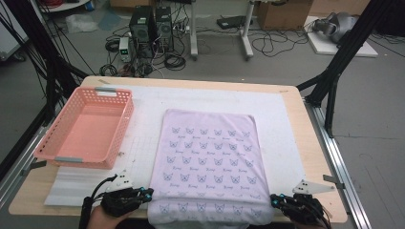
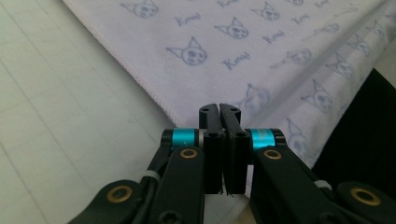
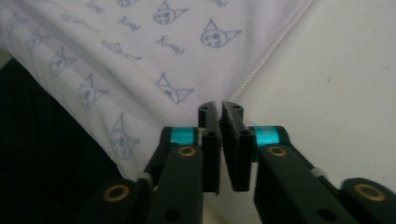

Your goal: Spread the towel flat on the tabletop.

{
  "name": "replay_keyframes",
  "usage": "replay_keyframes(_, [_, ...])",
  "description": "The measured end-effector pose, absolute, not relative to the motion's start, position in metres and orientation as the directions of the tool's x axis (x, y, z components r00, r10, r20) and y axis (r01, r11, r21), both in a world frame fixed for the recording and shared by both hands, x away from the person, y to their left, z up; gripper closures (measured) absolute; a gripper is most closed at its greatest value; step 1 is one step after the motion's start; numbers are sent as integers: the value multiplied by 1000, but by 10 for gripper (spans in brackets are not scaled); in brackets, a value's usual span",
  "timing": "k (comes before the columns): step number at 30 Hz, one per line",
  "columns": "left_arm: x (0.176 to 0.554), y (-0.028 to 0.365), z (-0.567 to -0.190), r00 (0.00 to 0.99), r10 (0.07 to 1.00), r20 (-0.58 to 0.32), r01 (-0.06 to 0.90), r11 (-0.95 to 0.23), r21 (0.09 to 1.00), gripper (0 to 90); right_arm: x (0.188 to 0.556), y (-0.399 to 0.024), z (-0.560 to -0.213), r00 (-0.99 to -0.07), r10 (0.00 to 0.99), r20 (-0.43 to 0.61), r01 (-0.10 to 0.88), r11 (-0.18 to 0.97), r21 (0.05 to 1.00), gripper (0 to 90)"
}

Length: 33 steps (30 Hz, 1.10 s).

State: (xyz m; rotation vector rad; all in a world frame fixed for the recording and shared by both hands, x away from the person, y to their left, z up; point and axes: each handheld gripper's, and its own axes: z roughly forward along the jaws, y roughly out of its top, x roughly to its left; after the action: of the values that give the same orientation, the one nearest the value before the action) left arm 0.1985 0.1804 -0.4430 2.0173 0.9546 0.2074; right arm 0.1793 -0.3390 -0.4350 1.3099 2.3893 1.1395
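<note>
A pale lilac towel (image 1: 207, 162) printed with small cat faces lies flat in the middle of the table, and its near end hangs over the front edge. My left gripper (image 1: 149, 193) sits at the towel's left hem near the front corner. Its jaws stand together, and the tips (image 2: 219, 110) rest over the hem (image 2: 140, 79). My right gripper (image 1: 275, 200) is at the right hem near the other front corner. Only a thin slit shows between its jaws, whose tips (image 3: 220, 108) meet the hem (image 3: 275, 44). I cannot make out cloth between either pair.
A pink plastic basket (image 1: 86, 126) stands empty at the table's left. A white gridded mat (image 1: 286, 143) covers the wooden tabletop (image 1: 317, 152) under the towel. Beyond the table are black frame legs, computers and cables on the floor.
</note>
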Motion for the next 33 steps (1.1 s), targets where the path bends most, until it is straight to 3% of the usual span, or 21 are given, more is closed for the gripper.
replay_keyframes(1, [201, 181, -444, 679, 704, -206, 557, -312, 770, 625, 179, -339, -434, -579, 797, 173, 630, 303, 715, 682])
replay_keyframes(2, [206, 182, -444, 659, 717, -229, 565, -270, 780, 538, 180, -339, -433, -563, 809, 168, 625, 284, 727, 641])
replay_keyframes(3, [210, 183, -443, 655, 721, -228, 553, -250, 795, 512, 182, -340, -432, -557, 813, 169, 607, 260, 751, 618])
replay_keyframes(8, [244, 182, -440, 620, 750, -231, 524, -178, 833, 467, 202, -331, -430, -509, 856, 90, 545, 239, 803, 532])
replay_keyframes(16, [321, 165, -450, 555, 795, -245, 604, -182, 776, 462, 275, -310, -441, -475, 878, 56, 567, 257, 783, 521])
replay_keyframes(19, [335, 160, -451, 531, 817, -227, 596, -169, 785, 495, 300, -301, -444, -472, 880, 46, 580, 271, 768, 527])
replay_keyframes(21, [336, 155, -450, 536, 826, -178, 586, -212, 782, 585, 313, -297, -448, -454, 891, 28, 600, 282, 749, 577])
replay_keyframes(22, [336, 153, -451, 540, 832, -125, 565, -249, 787, 700, 318, -297, -449, -446, 894, 39, 603, 268, 751, 628])
replay_keyframes(24, [338, 152, -451, 536, 837, -111, 559, -253, 790, 866, 321, -298, -448, -432, 901, 43, 607, 256, 752, 756])
replay_keyframes(25, [339, 151, -450, 519, 848, -108, 566, -247, 787, 873, 322, -299, -448, -444, 895, 37, 603, 268, 751, 826])
replay_keyframes(29, [341, 150, -451, 462, 877, -135, 588, -188, 787, 874, 323, -301, -447, -441, 897, -14, 586, 300, 753, 838])
replay_keyframes(31, [340, 153, -450, 456, 881, -128, 582, -187, 791, 785, 323, -302, -448, -422, 907, -8, 589, 281, 757, 708])
replay_keyframes(33, [339, 160, -449, 449, 879, -159, 596, -162, 787, 564, 319, -306, -447, -406, 914, 2, 579, 256, 774, 624])
